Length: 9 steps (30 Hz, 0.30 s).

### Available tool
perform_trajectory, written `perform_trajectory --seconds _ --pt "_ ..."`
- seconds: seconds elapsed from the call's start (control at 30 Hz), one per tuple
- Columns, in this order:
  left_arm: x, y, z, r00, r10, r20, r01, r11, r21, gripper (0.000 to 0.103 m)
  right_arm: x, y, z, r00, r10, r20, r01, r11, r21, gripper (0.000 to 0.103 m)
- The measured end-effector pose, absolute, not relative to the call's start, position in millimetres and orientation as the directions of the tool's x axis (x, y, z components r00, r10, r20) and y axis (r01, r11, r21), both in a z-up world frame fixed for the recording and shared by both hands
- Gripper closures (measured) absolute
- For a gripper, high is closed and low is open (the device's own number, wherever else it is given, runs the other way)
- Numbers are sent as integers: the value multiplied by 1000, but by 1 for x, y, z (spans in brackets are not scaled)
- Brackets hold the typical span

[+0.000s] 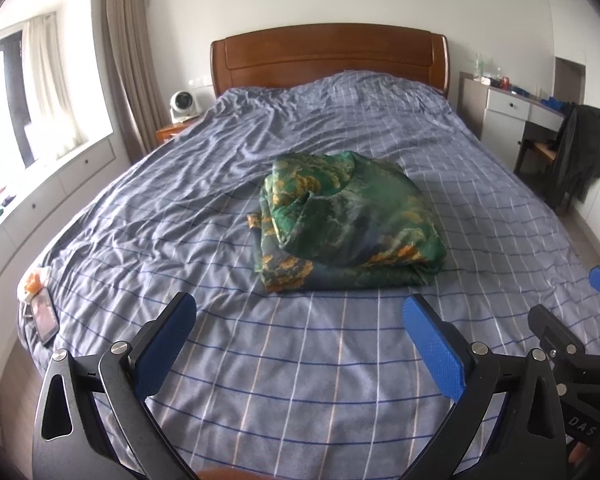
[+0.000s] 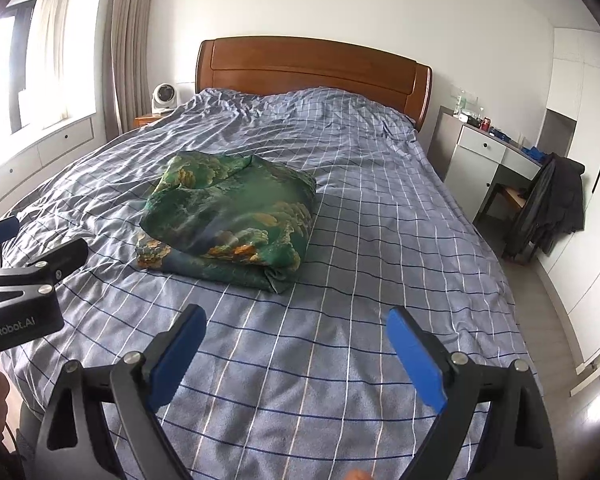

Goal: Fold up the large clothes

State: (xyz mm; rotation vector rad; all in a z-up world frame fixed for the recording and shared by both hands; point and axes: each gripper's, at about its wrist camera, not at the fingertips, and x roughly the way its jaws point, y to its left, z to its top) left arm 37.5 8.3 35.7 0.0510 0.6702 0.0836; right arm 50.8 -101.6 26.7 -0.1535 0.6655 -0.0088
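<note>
A green garment with orange and blue print (image 1: 350, 222) lies folded in a compact bundle on the blue checked bedspread (image 1: 300, 360), in the middle of the bed. It also shows in the right wrist view (image 2: 232, 220), left of centre. My left gripper (image 1: 300, 312) is open and empty, held over the foot of the bed short of the bundle. My right gripper (image 2: 294, 320) is open and empty, also short of the bundle. The right gripper shows at the right edge of the left wrist view (image 1: 580, 320), and the left gripper at the left edge of the right wrist view (image 2: 24, 276).
A phone (image 1: 46, 316) and an orange-white item (image 1: 34, 282) lie at the bed's left edge. A wooden headboard (image 1: 328, 56) stands at the far end. A white fan (image 1: 185, 106) sits on a nightstand. A desk (image 2: 488, 148) and a chair with a dark jacket (image 2: 548, 204) stand on the right.
</note>
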Motion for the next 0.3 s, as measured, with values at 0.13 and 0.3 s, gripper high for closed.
perform_trajectory --seconds 0.13,0.3 --pt "35 8 35 782 87 -617 -65 996 59 0 50 -102 27 786 -62 -615 -37 989 -146 10" --pt "33 5 35 788 94 -609 -67 995 68 0 50 -102 28 790 -59 -610 -38 989 -145 10"
